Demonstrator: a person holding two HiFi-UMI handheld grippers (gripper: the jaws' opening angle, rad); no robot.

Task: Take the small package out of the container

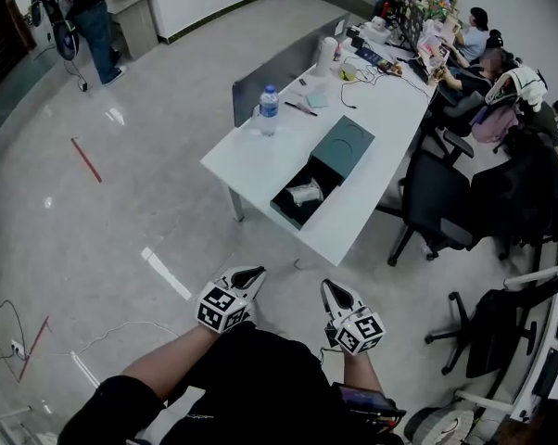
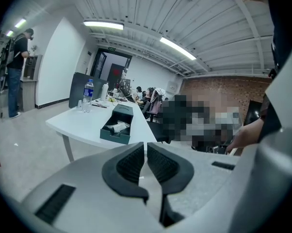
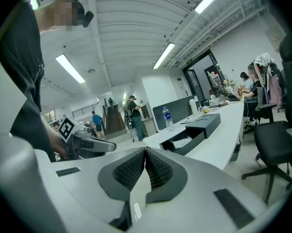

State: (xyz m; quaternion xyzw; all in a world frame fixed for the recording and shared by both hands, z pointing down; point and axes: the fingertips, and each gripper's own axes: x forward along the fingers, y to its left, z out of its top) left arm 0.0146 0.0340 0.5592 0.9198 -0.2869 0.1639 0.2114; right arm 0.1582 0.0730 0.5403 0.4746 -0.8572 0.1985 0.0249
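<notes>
Surface inventory, office floor and desk, as I see it from the rig.
I log: glossy polished floor [image 1: 121,202]; smooth white table [image 1: 260,165]; matt dark-green container [image 1: 348,146], card-like; crinkled translucent small package [image 1: 305,193]; clear plastic bottle [image 1: 269,109]; left gripper [image 2: 145,147] and right gripper [image 3: 145,152], smooth grey plastic, with ribbed matt black pads [image 2: 131,164].

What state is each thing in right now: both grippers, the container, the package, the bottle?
left gripper: jaws together, empty, short of the table.
right gripper: jaws together, empty, short of the table.
container: open, on the table.
lid: off, at the container's far end.
small package: lying inside the container.
water bottle: upright, capped, on the table.
</notes>
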